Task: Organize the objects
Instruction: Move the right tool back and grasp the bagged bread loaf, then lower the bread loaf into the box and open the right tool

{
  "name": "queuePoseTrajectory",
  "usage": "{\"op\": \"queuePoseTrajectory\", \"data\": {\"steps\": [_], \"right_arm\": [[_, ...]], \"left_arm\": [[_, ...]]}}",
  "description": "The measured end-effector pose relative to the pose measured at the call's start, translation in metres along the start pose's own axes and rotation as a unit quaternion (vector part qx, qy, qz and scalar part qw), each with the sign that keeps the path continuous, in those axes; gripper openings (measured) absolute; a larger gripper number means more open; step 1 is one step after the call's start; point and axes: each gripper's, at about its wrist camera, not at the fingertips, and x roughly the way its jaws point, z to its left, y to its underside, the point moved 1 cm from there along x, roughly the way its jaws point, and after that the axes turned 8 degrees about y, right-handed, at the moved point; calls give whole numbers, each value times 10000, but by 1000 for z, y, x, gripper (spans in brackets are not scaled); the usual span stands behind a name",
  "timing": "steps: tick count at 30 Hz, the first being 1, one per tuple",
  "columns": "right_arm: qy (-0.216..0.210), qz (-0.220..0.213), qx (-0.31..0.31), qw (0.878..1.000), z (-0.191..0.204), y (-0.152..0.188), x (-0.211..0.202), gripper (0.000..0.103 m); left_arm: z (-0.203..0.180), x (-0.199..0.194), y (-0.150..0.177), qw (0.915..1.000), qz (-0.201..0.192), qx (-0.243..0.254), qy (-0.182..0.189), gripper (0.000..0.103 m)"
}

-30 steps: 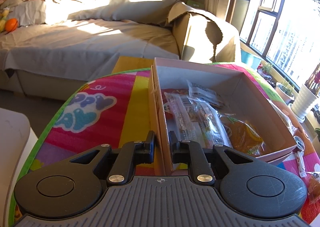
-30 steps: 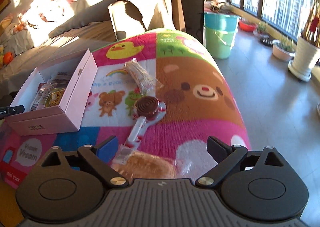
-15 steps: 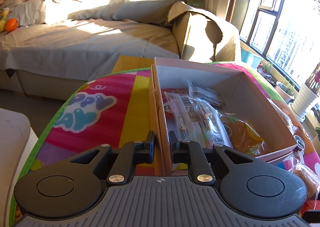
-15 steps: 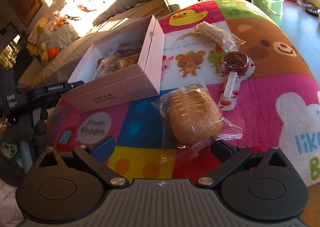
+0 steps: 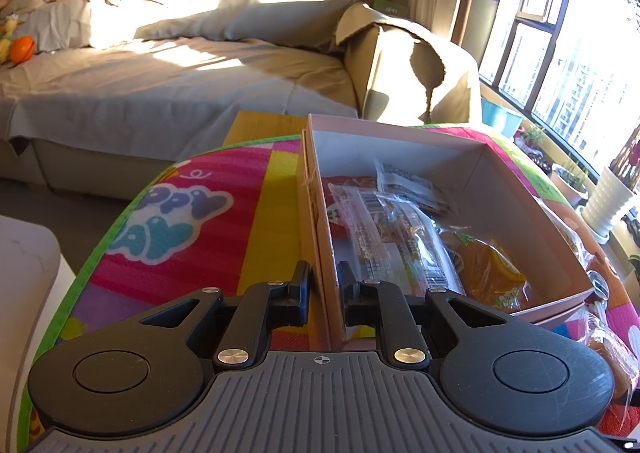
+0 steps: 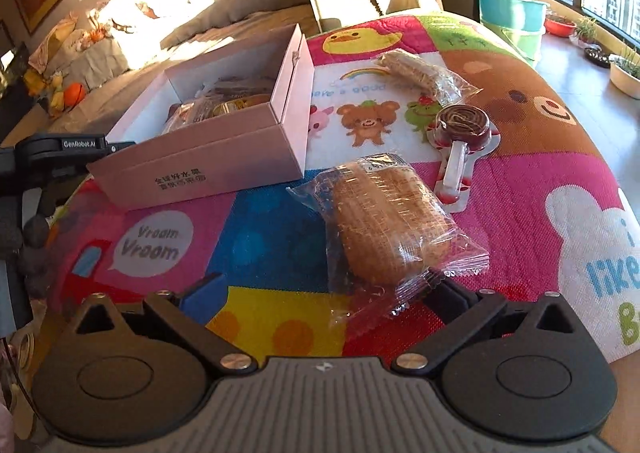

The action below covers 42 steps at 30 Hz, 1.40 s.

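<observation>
An open pink box (image 5: 500,189) holding several wrapped snacks (image 5: 400,229) sits on the colourful play mat. My left gripper (image 5: 323,281) is shut on the box's near left wall, one finger inside and one outside. In the right wrist view the box (image 6: 200,169) lies at the left, with the left gripper (image 6: 60,149) at its corner. A wrapped bread (image 6: 384,221) lies on the mat just ahead of my right gripper (image 6: 324,289), which is open wide; only the wrapper's near end reaches between the fingers. A lollipop (image 6: 462,125) and a wrapped biscuit roll (image 6: 416,69) lie beyond.
The mat (image 6: 540,181) drops off at its right edge to a grey floor with buckets (image 6: 512,17) and plant pots (image 6: 626,71). A sheet-covered sofa (image 5: 160,93) stands behind the box. A white surface (image 5: 24,269) is at the left.
My right gripper swung left and pulled back from the wrapped bread, and its jaws widened slightly. The bread now lies in full view ahead of it. The left gripper kept still on the box wall.
</observation>
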Motion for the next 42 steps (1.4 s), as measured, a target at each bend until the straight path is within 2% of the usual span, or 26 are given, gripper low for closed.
{"op": "queuePoseTrajectory", "data": {"steps": [3, 10, 15, 19, 23, 24, 26, 28, 29, 32, 37, 39, 42], "right_arm": [[-30, 101, -422, 9991, 3, 0, 0, 103], [-402, -103, -603, 9973, -11, 2, -29, 103], [-18, -613, -1131, 9917, -14, -11, -49, 103], [157, -758, -889, 9930, -24, -33, -37, 103], [32, -502, -740, 9960, -26, -43, -7, 102], [29, -420, -738, 9964, -24, -43, 0, 100], [38, -242, -748, 9969, -21, -43, 11, 88], [59, -97, -770, 9970, -19, -41, 15, 64], [124, -62, -794, 9967, -18, -38, 14, 60], [170, -22, -820, 9965, -17, -32, 7, 58], [-68, 28, -998, 9950, -8, -23, -17, 57], [-152, -71, -1062, 9942, -2, -25, -29, 57], [-377, -504, -1067, 9923, 9, -46, -56, 57]], "left_arm": [[0, 0, 0, 10000, 2, 0, 3, 17], [0, 0, 0, 10000, 2, 7, 4, 17], [0, 0, 0, 10000, 1, 7, 0, 17], [0, 0, 0, 10000, 5, 12, 1, 17], [0, 0, 0, 10000, 8, 13, -3, 17], [0, 0, 0, 10000, 4, 13, -3, 17], [1, 0, 0, 10000, 4, 14, -7, 17], [1, 0, 0, 10000, 4, 14, -7, 17], [1, 0, 0, 10000, 4, 13, -7, 17], [1, 0, 0, 10000, 3, 13, -4, 17], [1, 0, 0, 10000, 1, 12, -6, 17], [1, 0, 0, 10000, -2, 10, -2, 17], [1, -1, 0, 10000, -4, 11, 3, 17]]}}
